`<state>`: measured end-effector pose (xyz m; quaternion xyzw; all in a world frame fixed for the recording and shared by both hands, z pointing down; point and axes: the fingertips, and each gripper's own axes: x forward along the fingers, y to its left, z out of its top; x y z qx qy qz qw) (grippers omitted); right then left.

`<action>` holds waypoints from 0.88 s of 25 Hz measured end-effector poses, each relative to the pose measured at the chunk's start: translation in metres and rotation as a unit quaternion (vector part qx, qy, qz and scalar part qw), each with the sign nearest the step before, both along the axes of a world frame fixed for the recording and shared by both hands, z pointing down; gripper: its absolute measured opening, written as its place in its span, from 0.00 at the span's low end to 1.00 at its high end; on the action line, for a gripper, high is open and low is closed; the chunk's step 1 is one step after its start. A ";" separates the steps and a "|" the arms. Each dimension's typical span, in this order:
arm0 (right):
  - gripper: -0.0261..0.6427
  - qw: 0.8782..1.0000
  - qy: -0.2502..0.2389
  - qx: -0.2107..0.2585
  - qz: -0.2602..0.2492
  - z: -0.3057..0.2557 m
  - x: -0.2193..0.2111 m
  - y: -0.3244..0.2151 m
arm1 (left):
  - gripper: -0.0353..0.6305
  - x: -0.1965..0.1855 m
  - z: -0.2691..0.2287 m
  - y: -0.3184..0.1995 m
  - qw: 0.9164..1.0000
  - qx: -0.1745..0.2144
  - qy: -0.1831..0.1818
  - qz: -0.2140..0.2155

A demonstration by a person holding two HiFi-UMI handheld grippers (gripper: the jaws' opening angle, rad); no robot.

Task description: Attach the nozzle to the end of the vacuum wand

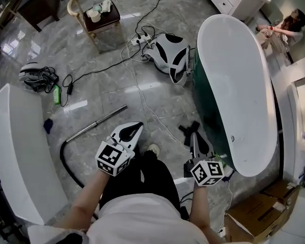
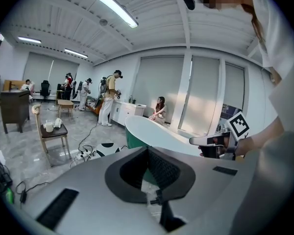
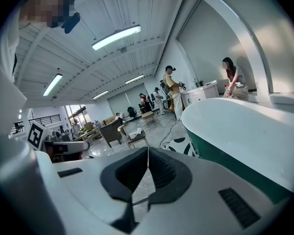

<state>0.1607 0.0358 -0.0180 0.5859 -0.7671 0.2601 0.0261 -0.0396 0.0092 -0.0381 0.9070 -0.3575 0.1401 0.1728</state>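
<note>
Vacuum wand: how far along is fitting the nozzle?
Done: nothing visible; the vacuum wand lies on the floor, its end bare. In hand: nothing; the left gripper and right gripper are both shut and empty. Left: pick up the wand and the black piece by the bathtub, probably the nozzle, and join them.

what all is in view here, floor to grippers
vacuum wand: 1, silver with black hose, floor left of centre
nozzle (likely): 1, black, floor, centre right
bathtub: 1, white over green, right
vacuum body: 1, white and black, floor by bathtub
chair: 1, wooden, top left
cardboard box: 1, brown, bottom right
seated person: 1, top right
left gripper: 1, white, fingers shut, empty
right gripper: 1, white, fingers shut, empty
</note>
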 end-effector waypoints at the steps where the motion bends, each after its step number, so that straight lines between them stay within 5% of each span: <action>1: 0.06 1.000 -0.004 0.002 0.000 -0.001 0.001 -0.004 | 0.07 -0.002 0.000 -0.004 1.000 0.000 -0.002 0.005; 8: 0.06 0.998 -0.014 0.027 0.053 -0.001 0.017 -0.033 | 0.07 -0.002 0.010 -0.046 0.999 0.008 -0.011 0.046; 13: 0.06 0.990 -0.095 0.050 0.087 0.010 0.023 -0.054 | 0.06 0.004 0.026 -0.078 0.996 0.009 0.003 0.086; 22: 0.06 0.987 -0.092 0.074 0.109 0.050 0.023 -0.085 | 0.07 0.002 0.106 -0.116 0.995 -0.029 0.021 0.096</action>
